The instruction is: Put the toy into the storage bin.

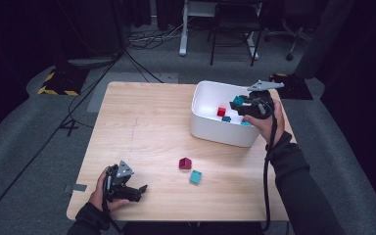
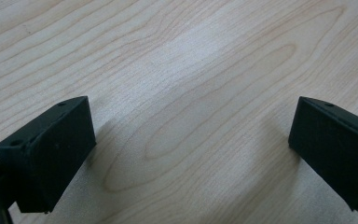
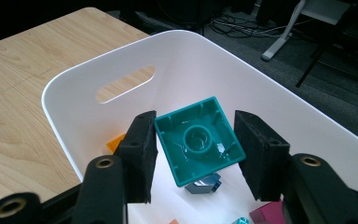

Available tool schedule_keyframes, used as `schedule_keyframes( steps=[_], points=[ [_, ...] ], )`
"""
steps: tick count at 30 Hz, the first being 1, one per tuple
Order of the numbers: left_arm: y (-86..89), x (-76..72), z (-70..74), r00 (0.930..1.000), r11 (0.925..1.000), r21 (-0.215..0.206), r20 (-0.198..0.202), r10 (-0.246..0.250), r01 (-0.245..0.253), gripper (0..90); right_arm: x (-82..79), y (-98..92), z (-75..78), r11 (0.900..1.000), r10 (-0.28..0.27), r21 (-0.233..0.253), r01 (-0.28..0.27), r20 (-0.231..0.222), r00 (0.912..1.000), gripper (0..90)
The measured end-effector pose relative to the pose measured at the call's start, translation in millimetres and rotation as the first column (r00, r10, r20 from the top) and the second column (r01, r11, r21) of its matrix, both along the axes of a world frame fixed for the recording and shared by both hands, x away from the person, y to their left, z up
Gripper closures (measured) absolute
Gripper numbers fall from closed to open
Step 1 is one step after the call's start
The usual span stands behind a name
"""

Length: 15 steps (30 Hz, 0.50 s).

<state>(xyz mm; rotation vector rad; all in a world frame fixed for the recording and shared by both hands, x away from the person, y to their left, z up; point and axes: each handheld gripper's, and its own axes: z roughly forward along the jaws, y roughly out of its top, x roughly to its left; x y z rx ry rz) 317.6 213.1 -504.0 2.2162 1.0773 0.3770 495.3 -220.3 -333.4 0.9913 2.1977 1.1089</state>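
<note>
My right gripper point(image 1: 241, 102) hangs over the white bin point(image 1: 215, 134) at the back right, shut on a teal block point(image 1: 237, 101). In the right gripper view the teal block point(image 3: 198, 140) shows its hollow underside between the pads of the right gripper point(image 3: 196, 154), above the bin's point(image 3: 98, 74) inside. A red block point(image 1: 221, 111), a dark blue one point(image 1: 226, 119) and a teal one point(image 1: 245, 124) lie in the bin. My left gripper point(image 1: 138, 192) rests near the table's front left, open, with bare wood between the jaws of that gripper point(image 2: 191, 154).
A maroon block point(image 1: 185, 163) and a teal block point(image 1: 195, 176) lie on the wooden table point(image 1: 142, 127) in front of the bin. An orange block point(image 3: 116, 141) lies in the bin. Chairs, a desk leg and cables stand on the floor beyond.
</note>
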Motion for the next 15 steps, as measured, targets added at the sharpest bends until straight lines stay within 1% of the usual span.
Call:
schedule_keyframes(
  steps=[4, 6, 7, 10, 11, 15],
  points=[
    [0.0, 0.0, 0.1, 1.0, 1.0, 0.0, -0.001, -0.001, 0.001, 0.6, -0.8, -0.1, 0.7, 1.0, -0.002, 0.002, 0.002, 0.002, 1.0, 50.9],
    [0.0, 0.0, 0.1, 1.0, 1.0, 0.0, -0.001, -0.001, 0.001, 0.6, -1.2, 0.0, 0.7, 1.0, -0.006, 0.012, 0.006, -0.002, 1.0, 50.6],
    [0.0, 0.0, 0.1, 1.0, 1.0, 0.001, -0.001, 0.0, 0.0, 0.6, -1.2, -0.2, 0.6, 1.0, -0.009, 0.008, 0.009, -0.002, 1.0, 50.3],
    [0.0, 0.0, 0.1, 1.0, 1.0, 0.001, -0.001, -0.001, 0.001, 0.6, -2.2, 0.4, 0.3, 1.0, -0.006, 0.016, 0.006, 0.01, 0.9999, 46.2],
    [0.0, 0.0, 0.1, 1.0, 1.0, 0.0, -0.001, 0.0, 0.0, 0.6, -2.4, 0.5, 0.5, 1.0, -0.009, 0.012, 0.009, 0.008, 0.9999, 44.5],
    [0.0, 0.0, 0.1, 1.0, 1.0, 0.0, -0.001, 0.0, 0.0, 0.6, -3.3, 0.3, 0.2, 1.0, -0.009, 0.009, 0.009, 0.005, 0.9999, 44.4]
  ],
)
